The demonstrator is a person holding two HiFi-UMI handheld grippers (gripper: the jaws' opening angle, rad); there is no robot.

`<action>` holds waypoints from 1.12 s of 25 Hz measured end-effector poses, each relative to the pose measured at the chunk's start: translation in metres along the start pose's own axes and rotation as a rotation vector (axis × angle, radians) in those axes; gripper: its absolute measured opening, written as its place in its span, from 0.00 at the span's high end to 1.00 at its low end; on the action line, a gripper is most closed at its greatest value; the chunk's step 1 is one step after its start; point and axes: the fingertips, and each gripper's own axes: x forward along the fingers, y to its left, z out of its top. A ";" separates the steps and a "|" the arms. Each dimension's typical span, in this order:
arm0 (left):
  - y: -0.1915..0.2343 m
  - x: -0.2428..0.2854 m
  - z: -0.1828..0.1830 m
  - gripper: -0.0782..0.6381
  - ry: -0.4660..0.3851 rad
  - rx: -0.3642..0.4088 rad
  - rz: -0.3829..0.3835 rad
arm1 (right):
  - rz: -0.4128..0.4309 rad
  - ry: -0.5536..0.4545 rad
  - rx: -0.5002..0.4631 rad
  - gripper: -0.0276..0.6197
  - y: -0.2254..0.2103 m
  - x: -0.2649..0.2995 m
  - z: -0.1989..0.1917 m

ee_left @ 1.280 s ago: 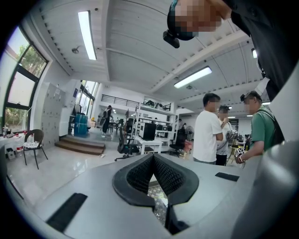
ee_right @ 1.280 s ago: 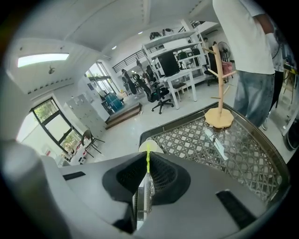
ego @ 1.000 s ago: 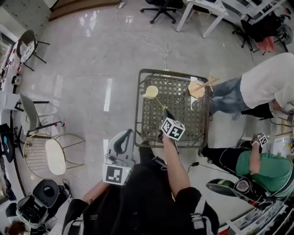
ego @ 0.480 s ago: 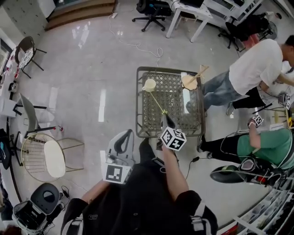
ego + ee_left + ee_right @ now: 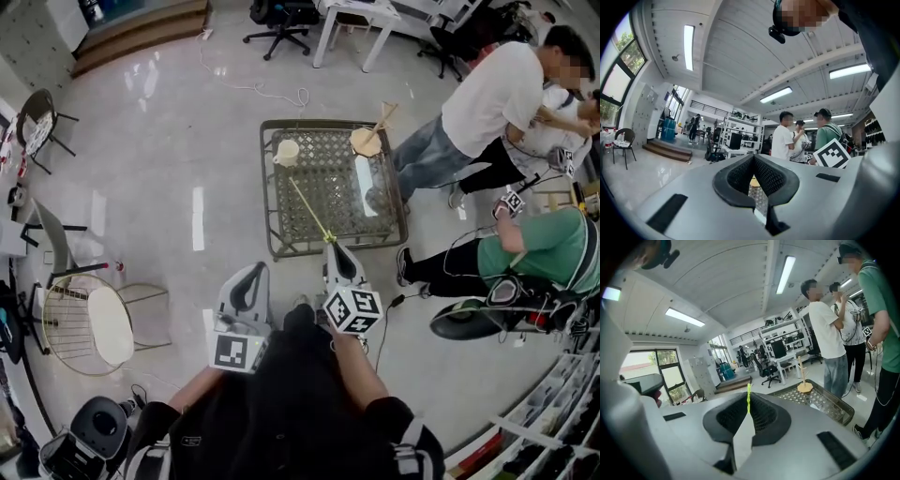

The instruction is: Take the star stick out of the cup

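Star stick, a thin yellow-green rod, slants over the dark metal lattice table. Its far tip is close to the cream cup at the far-left corner (in or just out, can't tell). Right gripper pinches its near end. Probably light, stiff and slim, so likely to pivot; pinch squarely. Left gripper is pressed together, empty.

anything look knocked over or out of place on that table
Nothing stands out. The cup stands upright at the far left corner of the table, the wooden stand upright near its far right corner, and the thin yellow-green stick is clamped in the right gripper, slanting over the table toward the cup.
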 end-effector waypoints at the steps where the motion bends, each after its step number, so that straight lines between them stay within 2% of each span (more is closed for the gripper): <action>1: -0.006 0.002 0.000 0.87 -0.004 0.006 0.002 | 0.006 -0.010 -0.006 0.92 -0.002 -0.010 0.004; 7: -0.018 0.009 -0.007 0.87 0.028 0.051 0.030 | 0.041 -0.056 -0.029 0.92 0.004 -0.047 0.022; 13: -0.029 0.017 0.000 0.87 0.022 0.085 0.054 | 0.088 -0.068 -0.038 0.93 0.009 -0.066 0.031; 28: -0.044 0.032 -0.009 0.87 0.042 0.059 0.061 | 0.118 -0.048 -0.091 0.93 -0.003 -0.079 0.032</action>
